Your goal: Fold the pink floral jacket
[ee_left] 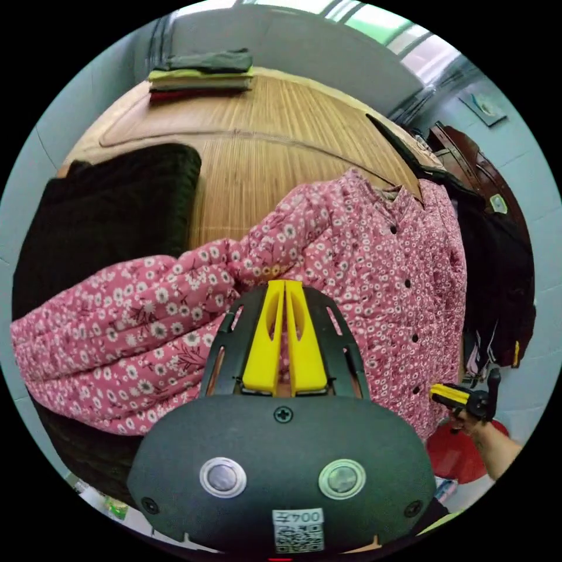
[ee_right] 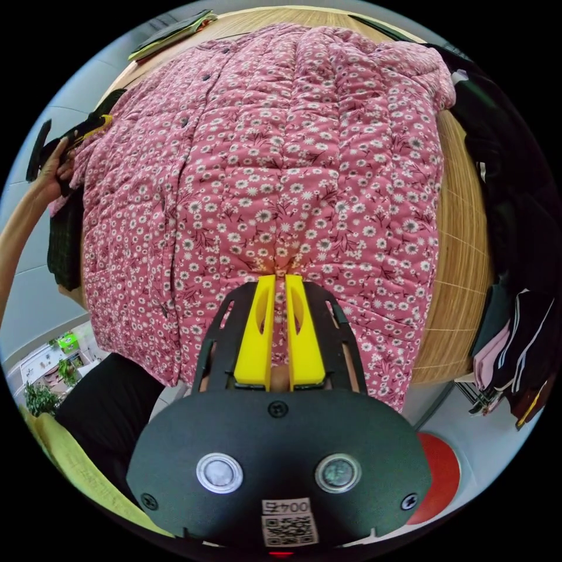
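Here the pink floral quilted jacket lies spread, snap front up, over a wooden slatted bamboo-mat table. The left claw has its yellow jaws pressed together on a fold of the jacket's sleeve fabric. The right claw likewise pinches a puckered bit of the jacket near its hem, jaws nearly closed on the cloth. A folded black garment sits just beside the sleeve, and a stack of folded clothes rests at the table's far end. Dark clothes are heaped along one edge.
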`<state>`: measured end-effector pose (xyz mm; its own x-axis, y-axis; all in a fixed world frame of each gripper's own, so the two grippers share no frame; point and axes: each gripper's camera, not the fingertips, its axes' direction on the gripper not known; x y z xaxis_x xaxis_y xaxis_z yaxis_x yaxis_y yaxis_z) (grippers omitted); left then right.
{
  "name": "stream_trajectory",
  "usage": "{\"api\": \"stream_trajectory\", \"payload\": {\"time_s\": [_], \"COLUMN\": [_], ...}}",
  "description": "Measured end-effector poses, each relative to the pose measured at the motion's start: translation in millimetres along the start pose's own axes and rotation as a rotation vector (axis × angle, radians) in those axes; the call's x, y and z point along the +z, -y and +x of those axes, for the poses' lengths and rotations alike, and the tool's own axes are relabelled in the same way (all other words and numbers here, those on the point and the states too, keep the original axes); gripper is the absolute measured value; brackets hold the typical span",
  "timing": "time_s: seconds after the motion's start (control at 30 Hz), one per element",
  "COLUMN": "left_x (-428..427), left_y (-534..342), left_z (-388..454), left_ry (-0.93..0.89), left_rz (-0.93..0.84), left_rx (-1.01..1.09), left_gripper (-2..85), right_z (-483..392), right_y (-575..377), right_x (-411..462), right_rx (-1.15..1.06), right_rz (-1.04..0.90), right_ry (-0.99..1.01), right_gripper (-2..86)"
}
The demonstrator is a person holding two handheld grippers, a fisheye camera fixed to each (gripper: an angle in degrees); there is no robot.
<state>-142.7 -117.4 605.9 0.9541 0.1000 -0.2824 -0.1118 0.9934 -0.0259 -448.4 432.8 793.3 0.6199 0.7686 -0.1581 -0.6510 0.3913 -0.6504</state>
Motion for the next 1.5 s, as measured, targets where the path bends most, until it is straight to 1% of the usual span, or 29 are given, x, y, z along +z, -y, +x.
{"api": "stream_trajectory", "payload": {"time_s": [0.03, 0.1, 0.17, 0.23, 0.3, 0.37, 0.4, 0.43, 0.5, 0.57, 0.6, 0.63, 0.7, 0.73, 0.77, 0.8, 0.83, 0.87, 0.9, 0.97, 1.0, 1.03, 1.07, 1.1, 1.17, 1.23, 1.3, 1.4, 1.5], "left_x": [-32, -57, -56, -27, -2, 25, 34, 28, 22, 14, 9, 2, -6, -12, -14, -20, -25, -28, -34, -42, -48, -53, -55, -60, -68, -80, -97, -137, -137], "left_y": [-4, -11, -17, -20, -21, -24, -31, -38, -39, -38, -37, -37, -37, -37, -36, -35, -33, -32, -29, -25, -23, -20, -18, -15, -9, 4, 22, 55, 89], "left_z": [29, 75, 124, 176, 201, 214, 216, 217, 220, 220, 218, 216, 216, 217, 218, 219, 219, 219, 217, 214, 212, 211, 210, 209, 205, 209, 215, 238, 279], "left_ry": [0.005, -0.003, 0.030, 0.135, 0.206, 0.241, 0.247, 0.250, 0.259, 0.249, 0.237, 0.224, 0.217, 0.223, 0.227, 0.235, 0.235, 0.233, 0.226, 0.211, 0.203, 0.198, 0.197, 0.194, 0.181, 0.216, 0.252, 0.088, -0.019], "left_rz": [0.095, 0.171, 0.170, 0.089, 0.017, -0.095, -0.100, -0.045, -0.037, -0.037, -0.032, -0.024, -0.015, -0.012, -0.012, -0.014, -0.017, -0.018, -0.022, -0.028, -0.031, -0.036, -0.039, -0.045, -0.059, -0.110, -0.139, -0.008, 0.010], "left_rx": [0.050, 0.133, 0.220, 0.291, 0.316, 0.329, 0.307, 0.293, 0.298, 0.293, 0.287, 0.279, 0.272, 0.272, 0.273, 0.275, 0.272, 0.269, 0.264, 0.254, 0.250, 0.247, 0.246, 0.246, 0.233, 0.267, 0.251, 0.295, 0.411], "left_gripper": [0.5, 0.7, 0.7, 0.7, 0.6, 0.6, 0.5, 0.5, 0.5, 0.5, 0.5, 0.5, 0.5, 0.5, 0.5, 0.5, 0.4, 0.4, 0.4, 0.4, 0.4, 0.3, 0.3, 0.3, 0.4, 0.4, 0.5, 0.6, 0.6], "right_z": [1, 9, 43, 81, 125, 173, 181, 195, 211, 226, 228, 230, 228, 222, 212, 206, 195, 188, 185, 190, 195, 208, 222, 230, 256, 253, 235, 206, 189], "right_y": [-7, -16, -18, -2, 26, 81, 96, 130, 179, 235, 245, 263, 281, 288, 283, 276, 254, 217, 194, 80, 51, -5, -53, -74, -136, -182, -218, -251, -246], "right_x": [-7, -35, -83, -114, -141, -173, -180, -190, -197, -193, -190, -184, -169, -159, -161, -166, -182, -205, -217, -258, -263, -266, -258, -249, -207, -194, -193, -208, -246], "right_rx": [-0.032, -0.044, 0.045, 0.123, 0.200, 0.248, 0.248, 0.249, 0.263, 0.309, 0.320, 0.333, 0.331, 0.295, 0.262, 0.241, 0.214, 0.223, 0.240, 0.345, 0.376, 0.443, 0.502, 0.528, 0.587, 0.632, 0.641, 0.614, 0.475], "right_rz": [-0.008, 0.055, 0.185, 0.264, 0.336, 0.407, 0.417, 0.425, 0.417, 0.368, 0.358, 0.333, 0.261, 0.192, 0.197, 0.222, 0.303, 0.410, 0.471, 0.693, 0.725, 0.765, 0.768, 0.754, 0.662, 0.701, 0.724, 0.755, 0.828], "right_ry": [0.016, 0.087, 0.145, 0.167, 0.207, 0.197, 0.186, 0.156, 0.108, 0.094, 0.094, 0.083, 0.063, 0.046, -0.007, -0.028, -0.048, -0.065, -0.078, -0.113, -0.114, -0.103, -0.095, -0.092, -0.017, 0.035, 0.014, -0.059, -0.195], "right_gripper": [4.4, 4.3, 4.9, 7.1, 9.6, 12.1, 12.7, 13.5, 14.4, 14.8, 14.8, 14.0, 9.6, 6.8, 5.1, 4.8, 4.4, 4.3, 4.3, 4.5, 4.6, 5.0, 5.6, 6.5, 9.2, 10.7, 11.9, 12.9, 13.8]}}
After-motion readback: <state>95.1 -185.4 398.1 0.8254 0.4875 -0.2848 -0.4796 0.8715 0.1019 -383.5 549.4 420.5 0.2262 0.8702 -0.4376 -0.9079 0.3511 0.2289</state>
